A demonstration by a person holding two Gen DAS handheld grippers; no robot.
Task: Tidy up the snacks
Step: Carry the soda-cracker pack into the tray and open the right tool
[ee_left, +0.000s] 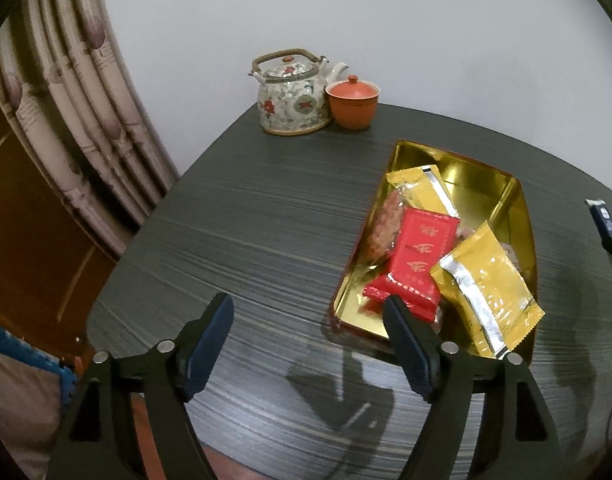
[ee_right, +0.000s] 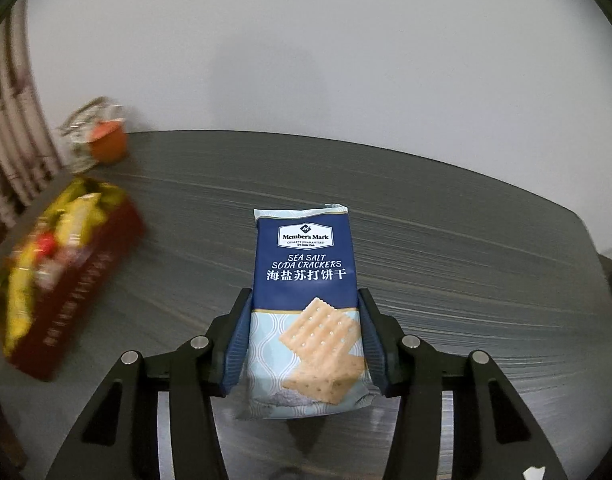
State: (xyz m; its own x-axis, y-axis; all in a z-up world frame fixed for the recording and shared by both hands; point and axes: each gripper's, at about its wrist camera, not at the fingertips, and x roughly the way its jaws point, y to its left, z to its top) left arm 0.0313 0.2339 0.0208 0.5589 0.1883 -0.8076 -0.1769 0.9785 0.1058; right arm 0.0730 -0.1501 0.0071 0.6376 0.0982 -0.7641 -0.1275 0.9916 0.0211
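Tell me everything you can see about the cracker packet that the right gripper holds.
The cracker packet is a sealed, glossy plastic pack, dark blue above and pale blue with a wave pattern below. It reads "Member's Mark, Sea Salt Soda Crackers", with Chinese text and a picture of square crackers. It points away from the camera, above the dark table. The right gripper is shut on it, its blue fingers pressing the two long sides. Its near end looks slightly crumpled.

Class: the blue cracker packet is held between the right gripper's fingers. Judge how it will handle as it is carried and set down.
The cracker packet probably stays fairly stiff: it juts forward from the right gripper without drooping. Its glossy wrapper may slip in a loose grip. The pictured crackers suggest brittle contents, so a hard squeeze or drop into the tin could break them.
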